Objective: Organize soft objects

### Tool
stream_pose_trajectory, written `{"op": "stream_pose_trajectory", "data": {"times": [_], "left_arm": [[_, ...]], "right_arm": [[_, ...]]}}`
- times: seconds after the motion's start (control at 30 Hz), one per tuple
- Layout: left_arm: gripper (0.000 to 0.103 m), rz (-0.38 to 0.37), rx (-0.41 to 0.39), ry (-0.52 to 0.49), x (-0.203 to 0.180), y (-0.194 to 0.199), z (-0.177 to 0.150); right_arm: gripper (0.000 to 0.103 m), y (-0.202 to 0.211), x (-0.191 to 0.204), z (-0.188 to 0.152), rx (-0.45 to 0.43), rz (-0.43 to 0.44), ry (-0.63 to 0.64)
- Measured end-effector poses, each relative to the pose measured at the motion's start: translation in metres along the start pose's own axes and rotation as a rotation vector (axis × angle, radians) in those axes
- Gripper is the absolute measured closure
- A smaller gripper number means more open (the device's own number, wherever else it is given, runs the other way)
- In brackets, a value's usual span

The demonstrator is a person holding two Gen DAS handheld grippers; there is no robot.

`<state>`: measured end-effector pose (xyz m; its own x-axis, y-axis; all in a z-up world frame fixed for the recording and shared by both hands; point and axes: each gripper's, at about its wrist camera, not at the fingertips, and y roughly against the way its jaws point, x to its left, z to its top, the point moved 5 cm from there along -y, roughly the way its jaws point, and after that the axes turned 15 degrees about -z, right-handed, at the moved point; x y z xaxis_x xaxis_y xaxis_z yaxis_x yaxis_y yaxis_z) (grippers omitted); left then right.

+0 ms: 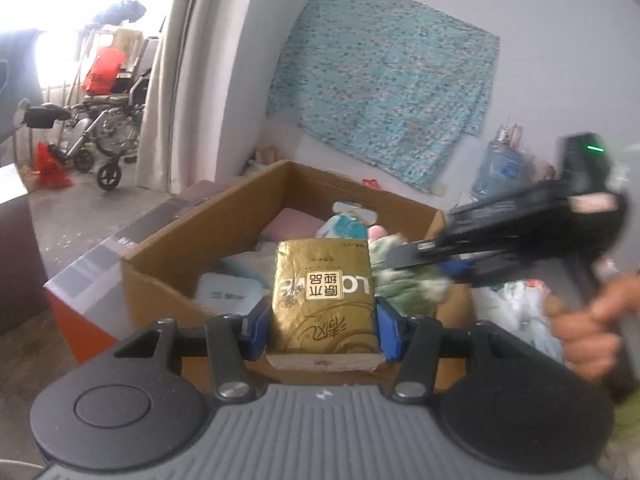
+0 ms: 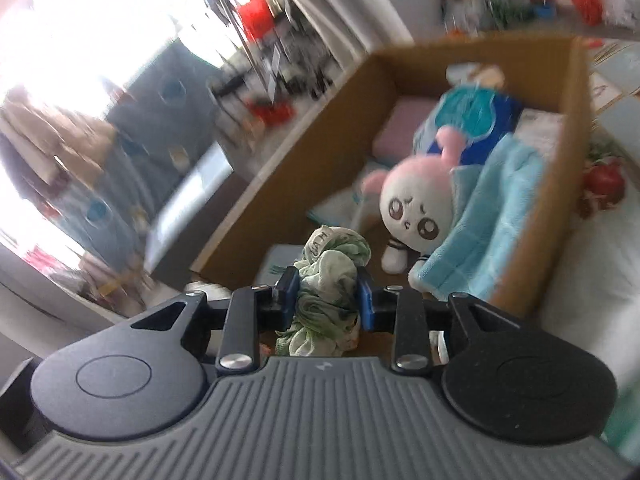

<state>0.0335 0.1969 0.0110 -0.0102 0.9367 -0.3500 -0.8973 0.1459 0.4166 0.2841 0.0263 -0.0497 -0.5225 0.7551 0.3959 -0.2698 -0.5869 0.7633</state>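
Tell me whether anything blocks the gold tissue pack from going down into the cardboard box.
Partly. The left hand-held gripper holds the gold tissue pack at the cardboard box. The right hand-held gripper, carrying green cloth, reaches over the box beside it. Packs already lie below.

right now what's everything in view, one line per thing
cardboard box: 1, brown, open, ahead of both grippers
gold tissue pack: 1, gold, between the left pads
green scrunchie: 1, pale green, between the right pads
plush toy: 1, white and pink, in the box
blue towel: 1, light blue, in the box beside the plush
floral cloth: 1, teal, on the wall
wheelchair: 1, by the window
left gripper: shut on the pack
right gripper: pads against the scrunchie
hand: 1, holding the right gripper
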Motion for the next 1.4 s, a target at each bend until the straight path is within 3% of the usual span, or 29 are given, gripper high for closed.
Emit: {"op": "stream_pose_trajectory", "data": {"times": [0.17,0.33,0.53,0.63,0.73,0.87,1.13,1.27,1.4], "left_arm": [[0.049,0.005,0.017,0.019,0.005,-0.003,-0.007],[0.049,-0.014,0.030,0.026,0.005,-0.010,-0.012],[0.048,-0.081,0.080,-0.039,-0.015,-0.023,-0.012],[0.048,-0.132,0.139,-0.057,-0.024,-0.042,-0.009],[0.048,-0.169,0.190,-0.070,-0.034,-0.062,-0.009],[0.050,-0.165,0.211,-0.114,-0.043,-0.083,-0.015],[0.052,-0.163,0.215,-0.071,-0.038,-0.102,-0.006],[0.034,-0.171,0.162,-0.044,-0.035,-0.087,0.003],[0.025,-0.165,0.117,-0.014,-0.031,-0.066,0.007]], "right_arm": [[0.061,-0.053,0.018,0.004,0.091,-0.113,0.065],[0.055,-0.054,0.011,0.007,0.075,-0.126,0.066],[0.044,0.005,-0.007,0.003,-0.061,-0.005,0.001],[0.036,0.039,-0.022,-0.004,-0.126,0.016,-0.028],[0.035,0.064,-0.037,-0.013,-0.167,0.022,-0.049],[0.034,0.088,-0.056,-0.023,-0.207,0.021,-0.076],[0.032,0.109,-0.074,-0.033,-0.235,0.035,-0.105],[0.029,0.116,-0.075,-0.040,-0.250,0.047,-0.103],[0.027,0.113,-0.071,-0.045,-0.242,0.042,-0.092]]}}
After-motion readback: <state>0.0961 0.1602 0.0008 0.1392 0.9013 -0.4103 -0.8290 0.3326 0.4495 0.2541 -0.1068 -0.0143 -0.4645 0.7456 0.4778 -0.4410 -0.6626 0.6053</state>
